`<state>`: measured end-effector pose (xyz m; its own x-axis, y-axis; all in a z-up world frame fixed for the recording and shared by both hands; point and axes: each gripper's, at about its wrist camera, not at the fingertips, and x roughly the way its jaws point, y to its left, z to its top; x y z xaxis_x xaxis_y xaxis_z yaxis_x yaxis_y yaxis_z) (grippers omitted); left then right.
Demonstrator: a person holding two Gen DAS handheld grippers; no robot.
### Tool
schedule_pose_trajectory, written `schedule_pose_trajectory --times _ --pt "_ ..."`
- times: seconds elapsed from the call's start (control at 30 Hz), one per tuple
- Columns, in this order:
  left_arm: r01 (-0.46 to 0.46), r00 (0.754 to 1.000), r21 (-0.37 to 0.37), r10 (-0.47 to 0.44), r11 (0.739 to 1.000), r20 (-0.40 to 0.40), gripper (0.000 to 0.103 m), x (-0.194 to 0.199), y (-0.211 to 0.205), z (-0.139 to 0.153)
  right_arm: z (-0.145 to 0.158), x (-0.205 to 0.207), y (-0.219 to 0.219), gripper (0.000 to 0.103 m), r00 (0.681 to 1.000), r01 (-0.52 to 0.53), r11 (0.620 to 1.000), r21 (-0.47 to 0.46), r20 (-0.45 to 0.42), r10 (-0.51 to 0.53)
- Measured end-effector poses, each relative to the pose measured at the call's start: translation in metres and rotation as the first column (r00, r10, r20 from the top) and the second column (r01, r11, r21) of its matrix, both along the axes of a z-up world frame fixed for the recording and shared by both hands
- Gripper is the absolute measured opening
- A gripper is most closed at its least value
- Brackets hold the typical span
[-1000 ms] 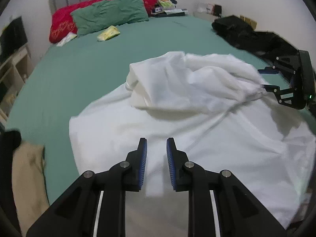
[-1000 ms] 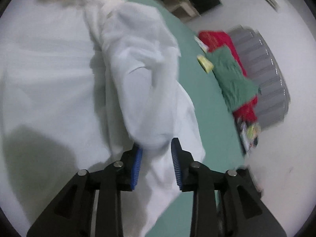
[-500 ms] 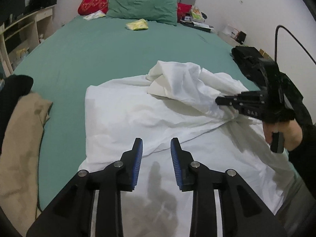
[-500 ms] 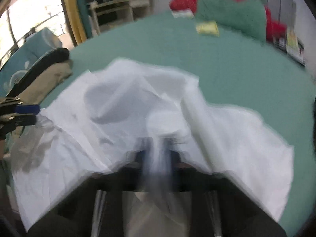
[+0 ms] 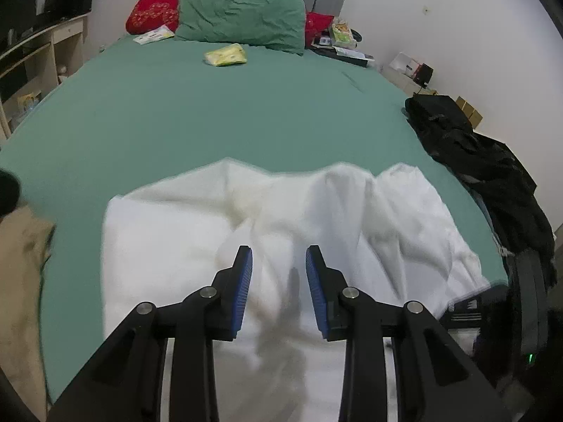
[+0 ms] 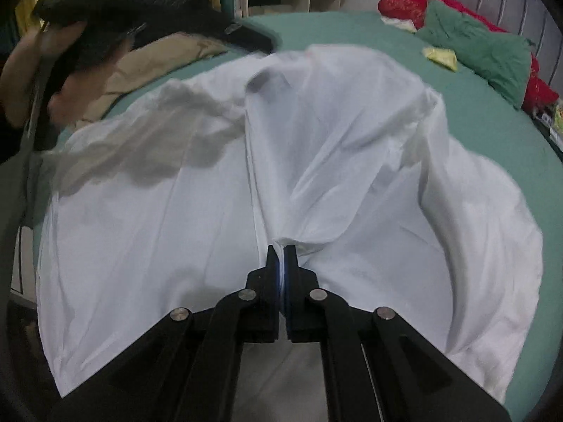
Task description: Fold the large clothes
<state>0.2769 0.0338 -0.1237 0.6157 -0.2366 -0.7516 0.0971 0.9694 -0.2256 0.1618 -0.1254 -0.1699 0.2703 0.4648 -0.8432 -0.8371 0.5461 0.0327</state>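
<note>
A: What is held nearest the right gripper (image 6: 282,263)?

B: A bunched fold of the white garment (image 6: 218,183) is pinched between its closed jaws; cloth is drawn taut from the pinch and spreads ahead across the green bed (image 6: 485,119).

A: And the left gripper (image 5: 278,267)?

B: It is spread apart, with nothing gripped, over rumpled white cloth lying just ahead of it.

A: How is the fabric expected to behave?

B: It is judged light, thin and limp, so sagging and slipping are likely. A hem or corner is best taken, not a loose middle.

A: Beyond it?

B: A green pillow (image 5: 242,17) is seen far ahead.
</note>
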Motion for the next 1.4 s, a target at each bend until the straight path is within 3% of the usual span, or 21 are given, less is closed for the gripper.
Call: schedule_pose_trajectory --times 0.1,0.17,0.23,0.3,0.37,0.53,0.6,0.73,0.87,1.13,1.3,1.4 --pt "0.005 1.000 0.019 -0.005 1.000 0.003 0.034 0.022 -0.013 -0.002 0.016 0.000 -0.016 0.006 0.999 0.034 0.997 0.071 -0.011 -0.033" --pt "-0.006 1.000 0.016 0.006 1.000 0.024 0.034 0.032 -0.016 0.000 0.035 0.007 -0.030 0.012 0.997 0.058 0.989 0.139 0.040 -0.064" --pt "0.000 0.999 0.003 0.000 1.000 0.051 0.034 0.041 -0.019 0.002 0.049 0.023 -0.039 0.043 0.988 0.102 0.980 0.171 0.096 -0.119" --pt "0.011 0.999 0.005 -0.011 1.000 0.052 0.034 0.053 -0.021 -0.001 0.055 0.051 -0.049 0.061 0.970 0.172 0.965 0.199 0.138 -0.201" --pt "0.011 1.000 0.008 -0.011 1.000 0.023 0.034 0.063 -0.021 -0.010 0.048 0.083 -0.051 0.061 0.960 0.234 0.953 0.193 0.112 -0.258" --pt "0.037 0.994 0.035 -0.033 0.999 -0.109 0.034 0.080 -0.020 -0.060 0.004 0.132 -0.055 0.061 0.941 0.337 0.926 0.172 -0.072 -0.330" --pt "0.061 0.996 0.062 -0.056 0.996 -0.074 0.034 0.073 -0.023 -0.064 -0.017 0.136 -0.052 0.061 0.933 0.356 0.928 0.115 -0.111 -0.344" --pt "0.078 0.995 0.063 -0.073 0.995 -0.073 0.034 0.063 -0.025 -0.058 -0.016 0.129 -0.049 0.063 0.938 0.347 0.933 0.099 -0.048 -0.343" --pt "0.035 0.999 0.037 -0.033 0.999 -0.040 0.034 0.041 -0.015 -0.030 0.002 0.121 -0.052 0.063 0.927 0.374 0.924 0.086 -0.004 -0.375" --pt "-0.113 0.994 0.017 0.113 0.993 0.008 0.034 -0.052 0.030 0.017 0.044 0.069 -0.080 0.065 0.907 0.414 0.906 0.087 0.040 -0.418" --pt "-0.210 0.978 0.025 0.211 0.977 -0.010 0.035 -0.113 0.058 0.019 0.053 0.024 -0.114 0.066 0.875 0.480 0.875 0.062 0.043 -0.483" --pt "-0.272 0.962 0.047 0.273 0.961 -0.012 0.046 -0.145 0.072 0.013 0.053 0.002 -0.138 0.067 0.848 0.526 0.849 0.043 0.047 -0.528"
